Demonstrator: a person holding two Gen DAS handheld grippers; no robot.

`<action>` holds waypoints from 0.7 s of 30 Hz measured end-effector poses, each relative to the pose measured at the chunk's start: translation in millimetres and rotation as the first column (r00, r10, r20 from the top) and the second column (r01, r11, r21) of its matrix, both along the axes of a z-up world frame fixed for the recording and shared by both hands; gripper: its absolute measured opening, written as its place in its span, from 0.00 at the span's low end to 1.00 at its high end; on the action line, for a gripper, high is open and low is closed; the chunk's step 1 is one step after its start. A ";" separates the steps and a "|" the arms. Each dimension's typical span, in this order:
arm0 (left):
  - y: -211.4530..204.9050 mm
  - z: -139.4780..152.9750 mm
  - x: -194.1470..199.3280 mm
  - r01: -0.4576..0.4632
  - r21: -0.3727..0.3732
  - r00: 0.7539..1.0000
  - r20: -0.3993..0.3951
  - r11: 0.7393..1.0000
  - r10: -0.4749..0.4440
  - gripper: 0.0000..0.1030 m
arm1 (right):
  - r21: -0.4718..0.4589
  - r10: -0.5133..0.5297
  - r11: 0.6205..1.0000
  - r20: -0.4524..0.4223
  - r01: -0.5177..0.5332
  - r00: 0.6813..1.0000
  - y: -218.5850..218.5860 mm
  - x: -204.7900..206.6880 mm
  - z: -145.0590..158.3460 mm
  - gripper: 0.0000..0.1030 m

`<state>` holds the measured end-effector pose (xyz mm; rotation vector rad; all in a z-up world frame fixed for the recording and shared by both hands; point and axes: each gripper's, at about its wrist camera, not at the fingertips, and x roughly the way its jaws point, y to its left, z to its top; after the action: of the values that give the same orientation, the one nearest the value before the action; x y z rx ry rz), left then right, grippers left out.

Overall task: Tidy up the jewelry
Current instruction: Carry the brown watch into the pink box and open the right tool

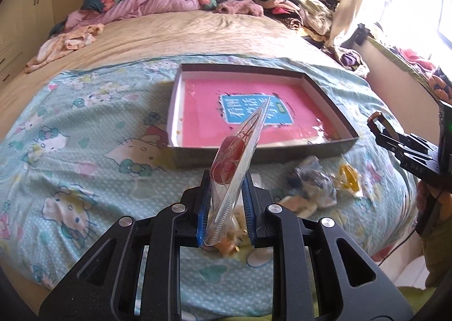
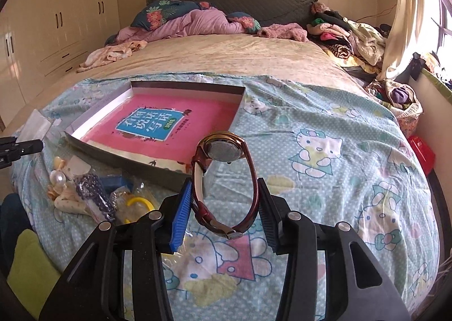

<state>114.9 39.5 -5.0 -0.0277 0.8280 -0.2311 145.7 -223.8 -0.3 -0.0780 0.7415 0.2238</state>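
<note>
My left gripper point(image 1: 227, 179) is shut on a clear plastic bag point(image 1: 240, 148) with a red piece of jewelry inside. The bag stands up out of the blue pads, above the bed. My right gripper point(image 2: 224, 191) is shut on a watch point(image 2: 223, 148) with a gold case and a dark red strap. The strap loop spans the gap between the pads, and the watch hangs above the bedspread. Ahead lies a shallow grey box point(image 1: 325, 89) point(image 2: 84, 146) with a pink book in it. A pile of bagged jewelry point(image 1: 313, 182) point(image 2: 93, 194) lies in front of the box.
A Hello Kitty bedspread point(image 2: 325, 151) covers the near half of the bed. Rumpled clothes and pillows point(image 2: 197, 24) lie at the headboard, more clothes point(image 2: 353, 35) at the far right. Wardrobes point(image 2: 56, 24) stand on the left, a curtained window on the right.
</note>
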 end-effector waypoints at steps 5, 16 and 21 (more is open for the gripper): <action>10.9 2.8 13.0 -0.032 -0.013 0.999 0.010 0.999 0.032 0.14 | 0.017 0.027 0.999 0.020 -0.027 0.999 15.7 10.1 9.2 0.41; 18.1 13.2 50.0 -0.072 -0.026 0.997 0.028 0.997 0.073 0.14 | 0.032 0.080 0.996 0.039 -0.081 0.996 47.3 33.5 20.2 0.41; 15.8 16.8 66.7 -0.072 -0.020 0.997 0.036 0.997 0.073 0.14 | 0.032 0.089 0.995 0.043 -0.090 0.995 54.0 43.7 21.2 0.41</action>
<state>181.6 55.3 11.8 -0.0709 0.7867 -0.1709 189.4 -169.8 20.9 -0.0840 0.6932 0.3192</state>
